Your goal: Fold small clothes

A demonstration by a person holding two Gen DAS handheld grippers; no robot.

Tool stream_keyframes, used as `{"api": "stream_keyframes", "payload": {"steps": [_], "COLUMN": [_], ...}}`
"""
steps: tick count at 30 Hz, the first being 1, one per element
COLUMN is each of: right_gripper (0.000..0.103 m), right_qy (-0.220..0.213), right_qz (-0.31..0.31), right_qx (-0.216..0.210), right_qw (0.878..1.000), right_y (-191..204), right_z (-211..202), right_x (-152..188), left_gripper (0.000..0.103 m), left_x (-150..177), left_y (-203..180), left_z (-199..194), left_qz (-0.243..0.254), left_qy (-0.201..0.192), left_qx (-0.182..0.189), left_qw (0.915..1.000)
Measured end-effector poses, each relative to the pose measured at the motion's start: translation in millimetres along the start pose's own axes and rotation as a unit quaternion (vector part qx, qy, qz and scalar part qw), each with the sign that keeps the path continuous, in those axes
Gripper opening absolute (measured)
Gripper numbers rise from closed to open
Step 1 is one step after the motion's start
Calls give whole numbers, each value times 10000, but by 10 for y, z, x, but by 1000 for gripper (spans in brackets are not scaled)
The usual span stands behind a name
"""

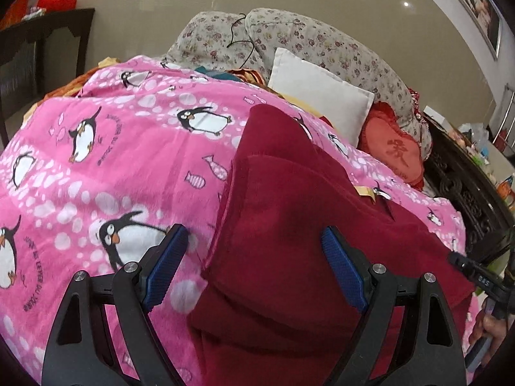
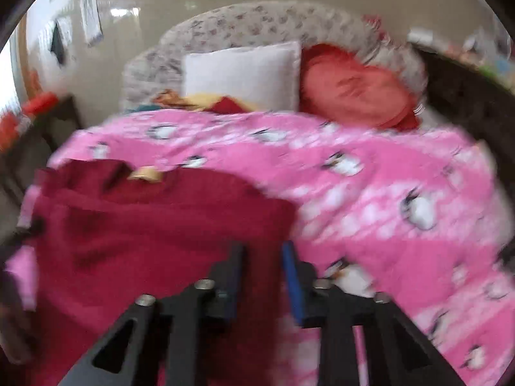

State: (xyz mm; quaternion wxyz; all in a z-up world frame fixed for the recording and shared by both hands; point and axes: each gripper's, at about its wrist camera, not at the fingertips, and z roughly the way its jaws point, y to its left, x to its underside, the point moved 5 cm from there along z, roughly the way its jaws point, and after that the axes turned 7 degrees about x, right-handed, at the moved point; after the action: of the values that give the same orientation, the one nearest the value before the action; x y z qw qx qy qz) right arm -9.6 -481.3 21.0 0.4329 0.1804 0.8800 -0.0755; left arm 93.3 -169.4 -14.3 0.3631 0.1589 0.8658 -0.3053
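A dark red garment lies partly folded on a pink penguin blanket, with a yellow label at its neck. My left gripper is open wide above the garment's left edge and holds nothing. In the blurred right wrist view the garment lies at the left on the blanket. My right gripper hovers over the garment's right edge, its blue-padded jaws a narrow gap apart with garment cloth showing between them. The right gripper's body also shows in the left wrist view.
A white pillow, a red heart cushion and a floral headboard cover lie at the bed's far end. A dark carved wooden bed frame runs along the right. A dark cabinet stands at the left.
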Motion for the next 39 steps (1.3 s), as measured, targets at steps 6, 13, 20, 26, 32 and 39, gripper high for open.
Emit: {"api": "stream_keyframes", "payload": {"steps": [6,13,20,26,32,39], "right_gripper": [19,55,16,18,32,32], "right_qy": [13,697,7,366,-101,-93], "right_qz": [640,753,347,396,521,-458], "right_qx": [-237,-670,-627,-495,-1044,-375], "right_qw": [9977,9925,9974,9973,9931,9982], "right_y": [-293,-100,-6,-72,-102,47], "right_z": [-138,354,155,426,-394,-499], "right_x": [-27,-326,-420,-195,-112,514], "left_gripper": [87,87,87,89,89,90], "left_x": [0,8,-60,-21,-14,-11], "left_y": [61,3,113,67,90,83], "left_z": [9,-66,13,30,29,46], "left_qz": [-73,322,-73,120,87,86], "left_qy": [125,-164,-111,-99,-74,-45], "left_qx": [-96,-339,-150,-286,-258,-235], "left_qw": [9998,9988,9998,9995,9996,9997]}}
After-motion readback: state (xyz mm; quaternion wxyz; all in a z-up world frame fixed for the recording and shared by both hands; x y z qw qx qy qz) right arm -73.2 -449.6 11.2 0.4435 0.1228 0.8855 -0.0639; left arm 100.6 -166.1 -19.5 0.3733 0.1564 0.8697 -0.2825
